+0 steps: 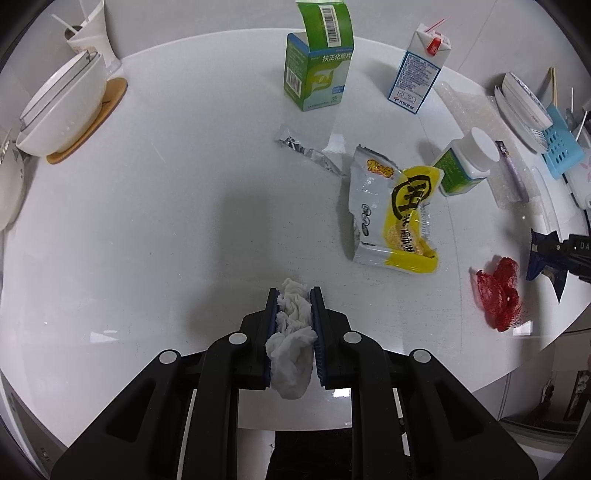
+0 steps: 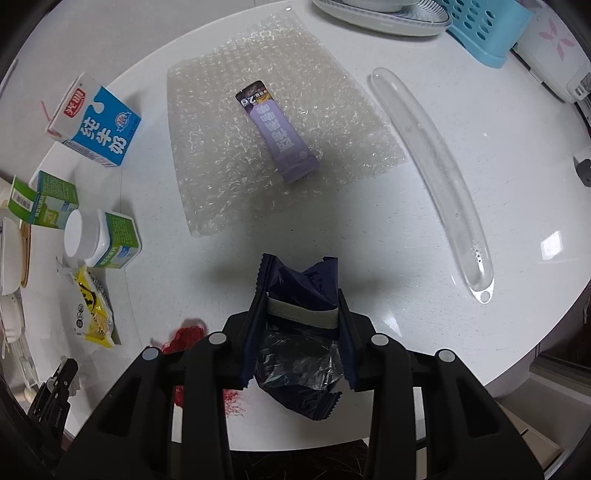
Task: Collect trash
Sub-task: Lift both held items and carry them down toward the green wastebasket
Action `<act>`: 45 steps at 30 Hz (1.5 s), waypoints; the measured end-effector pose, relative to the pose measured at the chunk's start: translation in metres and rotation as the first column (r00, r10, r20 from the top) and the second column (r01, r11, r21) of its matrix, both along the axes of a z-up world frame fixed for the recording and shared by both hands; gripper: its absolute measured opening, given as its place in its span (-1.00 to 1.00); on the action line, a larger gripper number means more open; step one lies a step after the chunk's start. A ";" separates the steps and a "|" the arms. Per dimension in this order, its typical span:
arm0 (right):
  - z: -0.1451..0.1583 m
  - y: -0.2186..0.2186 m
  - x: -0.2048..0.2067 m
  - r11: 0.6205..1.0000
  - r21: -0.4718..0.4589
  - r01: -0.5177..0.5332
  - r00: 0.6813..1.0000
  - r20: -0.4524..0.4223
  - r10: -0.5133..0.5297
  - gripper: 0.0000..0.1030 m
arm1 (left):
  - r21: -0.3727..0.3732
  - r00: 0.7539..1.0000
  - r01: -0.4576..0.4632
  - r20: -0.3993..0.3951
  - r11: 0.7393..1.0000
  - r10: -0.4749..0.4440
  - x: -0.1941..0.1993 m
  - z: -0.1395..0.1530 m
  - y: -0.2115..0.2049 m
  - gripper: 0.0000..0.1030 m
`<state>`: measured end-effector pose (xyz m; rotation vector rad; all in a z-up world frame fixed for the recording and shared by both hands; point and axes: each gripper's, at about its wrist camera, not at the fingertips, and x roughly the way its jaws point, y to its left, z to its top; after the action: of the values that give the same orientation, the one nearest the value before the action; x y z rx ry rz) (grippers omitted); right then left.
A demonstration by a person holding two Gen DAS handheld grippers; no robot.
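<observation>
My left gripper [image 1: 294,295] is shut on a crumpled white tissue [image 1: 291,339], held a little above the white round table [image 1: 147,206]. My right gripper [image 2: 301,295] is shut on a dark blue snack wrapper [image 2: 303,288], whose foil inside shows lower down; the same wrapper [image 1: 546,254] appears at the right edge of the left wrist view. A red net [image 1: 498,291] lies on the table near it. A yellow and white snack bag [image 1: 391,214], a silver sachet [image 1: 303,147] and a purple sachet [image 2: 280,136] on bubble wrap [image 2: 221,177] lie loose.
A green box [image 1: 317,70], a blue milk carton [image 1: 417,70] and a white-capped bottle [image 1: 465,162] stand on the table. A white bowl [image 1: 62,107] on a wooden coaster sits far left. Plates [image 2: 380,16], a blue basket [image 2: 480,26] and a clear plastic strip [image 2: 436,166] lie right.
</observation>
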<state>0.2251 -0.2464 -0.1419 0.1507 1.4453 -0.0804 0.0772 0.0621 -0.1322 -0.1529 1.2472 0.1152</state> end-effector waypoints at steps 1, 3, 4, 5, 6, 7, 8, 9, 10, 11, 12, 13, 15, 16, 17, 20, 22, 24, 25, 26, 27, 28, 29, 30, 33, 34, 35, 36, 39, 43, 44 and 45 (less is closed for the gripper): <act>0.002 -0.001 -0.003 1.000 0.003 -0.003 1.000 0.005 0.003 -0.35 | -0.010 1.000 -0.002 0.001 1.000 0.002 -0.003 0.003 0.004 -0.69; 0.010 -0.004 -0.009 1.000 0.008 -0.012 1.000 0.029 0.012 -0.35 | -0.011 1.000 -0.008 0.005 1.000 0.008 -0.004 0.007 0.001 -0.69; 0.014 -0.006 -0.012 1.000 0.008 -0.018 0.999 0.041 0.018 -0.35 | -0.003 1.000 -0.007 0.013 1.000 0.007 -0.005 0.009 -0.001 -0.69; 0.018 -0.007 -0.015 1.000 0.007 -0.024 0.998 0.053 0.023 -0.35 | 0.003 1.000 -0.007 0.020 1.000 0.007 -0.007 0.011 -0.004 -0.69; 0.023 -0.011 -0.020 1.000 0.008 -0.027 0.998 0.061 0.027 -0.35 | 0.007 1.000 -0.006 0.023 1.000 0.006 -0.008 0.013 -0.005 -0.69; 0.025 -0.012 -0.023 0.999 0.011 -0.031 0.997 0.068 0.030 -0.35 | 0.010 1.000 -0.004 0.026 1.000 0.004 -0.009 0.015 -0.008 -0.69; 0.030 -0.013 -0.028 0.999 0.014 -0.036 0.997 0.076 0.035 -0.36 | 0.012 1.000 -0.003 0.031 1.000 0.003 -0.011 0.017 -0.012 -0.69; 0.032 -0.015 -0.029 0.999 0.014 -0.042 0.996 0.084 0.041 -0.39 | 0.014 0.999 -0.004 0.036 1.000 0.003 -0.011 0.019 -0.014 -0.69; 0.034 -0.016 -0.031 0.999 0.012 -0.047 0.995 0.090 0.045 -0.40 | 0.015 0.999 -0.005 0.041 1.000 0.004 -0.012 0.021 -0.016 -0.69; 0.033 -0.018 -0.031 0.999 0.011 -0.051 0.994 0.097 0.050 -0.41 | 0.014 0.999 -0.005 0.046 1.000 0.004 -0.013 0.023 -0.019 -0.69; 0.035 -0.019 -0.033 0.998 0.009 -0.058 0.993 0.105 0.057 -0.41 | 0.014 0.999 -0.005 0.051 1.000 0.005 -0.015 0.025 -0.021 -0.69; 0.037 -0.018 -0.036 0.998 0.005 -0.065 0.992 0.112 0.064 -0.41 | 0.014 0.998 -0.006 0.056 1.000 0.005 -0.016 0.027 -0.025 -0.69; 0.041 -0.021 -0.042 0.997 -0.001 -0.074 0.990 0.123 0.074 -0.43 | 0.015 0.998 -0.004 0.064 1.000 0.003 -0.018 0.031 -0.029 -0.69; 0.043 -0.024 -0.044 0.997 0.000 -0.077 0.989 0.127 0.076 -0.43 | 0.017 0.998 -0.004 0.068 1.000 0.003 -0.019 0.033 -0.032 -0.69; 0.044 -0.026 -0.046 0.997 0.000 -0.080 0.988 0.130 0.079 -0.43 | 0.016 0.998 -0.005 0.070 1.000 0.004 -0.020 0.034 -0.034 -0.69; 0.048 -0.031 -0.053 0.996 0.005 -0.088 0.986 0.141 0.087 -0.45 | 0.008 0.997 -0.012 0.078 1.000 0.012 -0.024 0.038 -0.040 -0.69; 0.052 -0.029 -0.057 0.995 0.003 -0.099 0.984 0.151 0.097 -0.45 | 0.001 0.996 -0.014 0.084 1.000 0.013 -0.028 0.042 -0.045 -0.69; 0.056 -0.028 -0.062 0.993 0.005 -0.121 0.979 0.163 0.119 -0.47 | 0.009 0.996 -0.007 0.093 1.000 0.006 -0.031 0.046 -0.051 -0.69; 0.058 -0.027 -0.064 0.991 0.004 -0.131 0.977 0.169 0.128 -0.47 | 0.012 0.995 -0.004 0.099 1.000 0.003 -0.033 0.048 -0.054 -0.69; 0.059 -0.027 -0.066 0.991 0.004 -0.137 0.975 0.175 0.134 -0.50 | 0.012 0.995 -0.003 0.104 1.000 0.002 -0.035 0.050 -0.056 -0.69; 0.060 -0.027 -0.068 0.990 0.012 -0.142 0.974 0.180 0.137 -0.52 | 0.010 0.994 -0.004 0.108 1.000 0.003 -0.036 0.052 -0.058 -0.69; 0.061 -0.027 -0.071 0.989 0.021 -0.148 0.973 0.184 0.141 -0.52 | 0.009 0.994 -0.006 0.112 1.000 0.005 -0.039 0.053 -0.060 -0.69; 0.063 -0.027 -0.073 0.988 0.026 -0.155 0.971 0.187 0.147 -0.52 | 0.009 0.993 -0.007 0.116 1.000 0.006 -0.041 0.054 -0.062 -0.69; 0.064 -0.026 -0.077 0.986 0.021 -0.164 0.969 0.191 0.157 -0.52 | 0.009 0.993 -0.007 0.119 1.000 0.006 -0.043 0.055 -0.064 -0.69; 0.065 -0.026 -0.081 0.983 0.041 -0.179 0.965 0.204 0.168 -0.54 | 0.010 0.992 -0.006 0.129 1.000 0.005 -0.047 0.056 -0.072 -0.69; 0.065 -0.026 -0.081 0.982 0.053 -0.181 0.965 0.204 0.167 -0.55 | 0.006 0.992 -0.009 0.127 1.000 0.008 -0.048 0.055 -0.074 -0.69; 0.065 -0.026 -0.081 0.981 0.055 -0.185 0.964 0.206 0.170 -0.58 | 0.001 0.992 -0.011 0.127 1.000 0.011 -0.049 0.055 -0.075 -0.69; 0.066 -0.025 -0.082 0.980 0.050 -0.191 0.960 0.215 0.176 -0.61 | -0.004 0.992 -0.014 0.126 1.000 0.014 -0.051 0.054 -0.076 -0.69; 0.068 -0.024 -0.083 0.977 0.052 -0.208 0.958 0.214 0.193 -0.63 | -0.009 0.992 -0.005 0.126 1.000 0.006 -0.056 0.056 -0.082 -0.69; 0.069 -0.025 -0.084 0.977 0.053 -0.208 0.956 0.221 0.191 -0.65 | -0.009 0.991 -0.001 0.131 1.000 0.002 -0.059 0.057 -0.084 -0.69; 0.070 -0.025 -0.086 0.976 0.060 -0.208 0.956 0.223 0.189 -0.66 | -0.011 0.991 -0.001 0.133 1.000 0.002 -0.060 0.058 -0.084 -0.69; 0.071 -0.025 -0.089 0.976 0.061 -0.210 0.955 0.227 0.191 -0.66 | -0.011 0.991 0.001 0.135 1.000 0.000 -0.061 0.058 -0.085 -0.69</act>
<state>0.1366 -0.2714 -0.0712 0.0778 1.2360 0.1601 0.0159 -0.0227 -0.0738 -0.1673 1.1128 0.0960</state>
